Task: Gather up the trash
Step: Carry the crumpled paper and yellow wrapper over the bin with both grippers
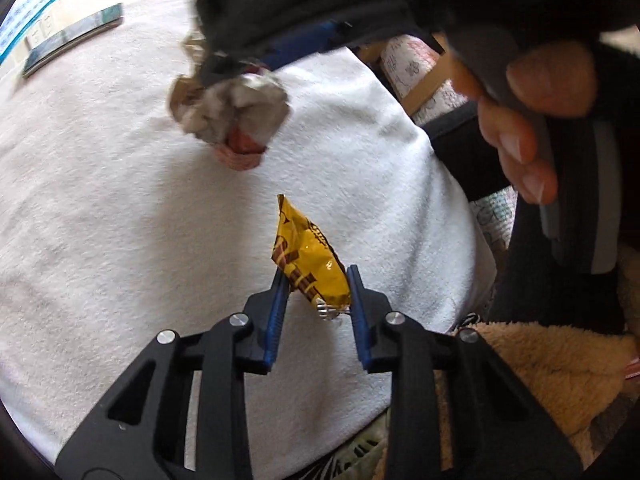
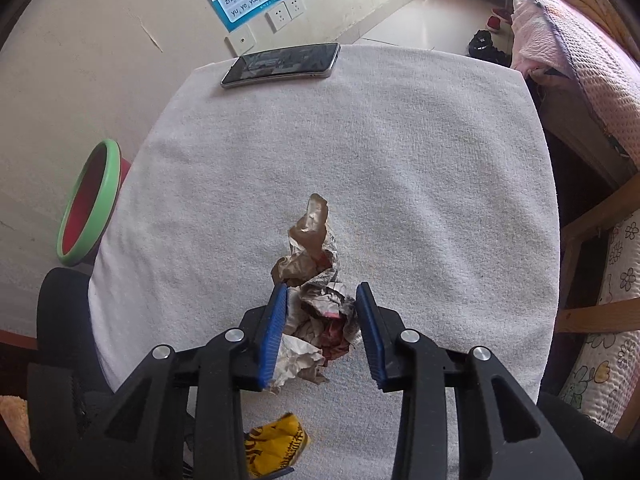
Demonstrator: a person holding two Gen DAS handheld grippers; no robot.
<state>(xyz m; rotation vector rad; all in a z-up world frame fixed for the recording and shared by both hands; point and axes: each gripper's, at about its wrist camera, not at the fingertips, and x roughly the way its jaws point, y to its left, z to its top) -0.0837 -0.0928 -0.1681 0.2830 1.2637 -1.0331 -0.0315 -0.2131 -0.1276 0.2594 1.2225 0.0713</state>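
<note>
A yellow snack wrapper point(image 1: 308, 256) stands on edge on the white towel-covered table point(image 1: 120, 200). My left gripper point(image 1: 316, 274) is shut on the wrapper, with both blue pads against its sides. A crumpled wad of paper and brown wrappers point(image 2: 320, 304) sits between the blue pads of my right gripper point(image 2: 322, 288), which is shut on it. In the left wrist view the same wad point(image 1: 232, 108) hangs from the blurred right gripper point(image 1: 228, 76) above the cloth. The yellow wrapper point(image 2: 276, 448) shows at the bottom of the right wrist view.
A phone point(image 2: 280, 65) lies at the table's far edge. A green-rimmed red bin point(image 2: 90, 204) stands on the floor left of the table. A wooden chair point(image 2: 592, 240) and a bed with a pink quilt point(image 2: 580, 60) are to the right. A person's hand point(image 1: 532, 120) holds the right tool.
</note>
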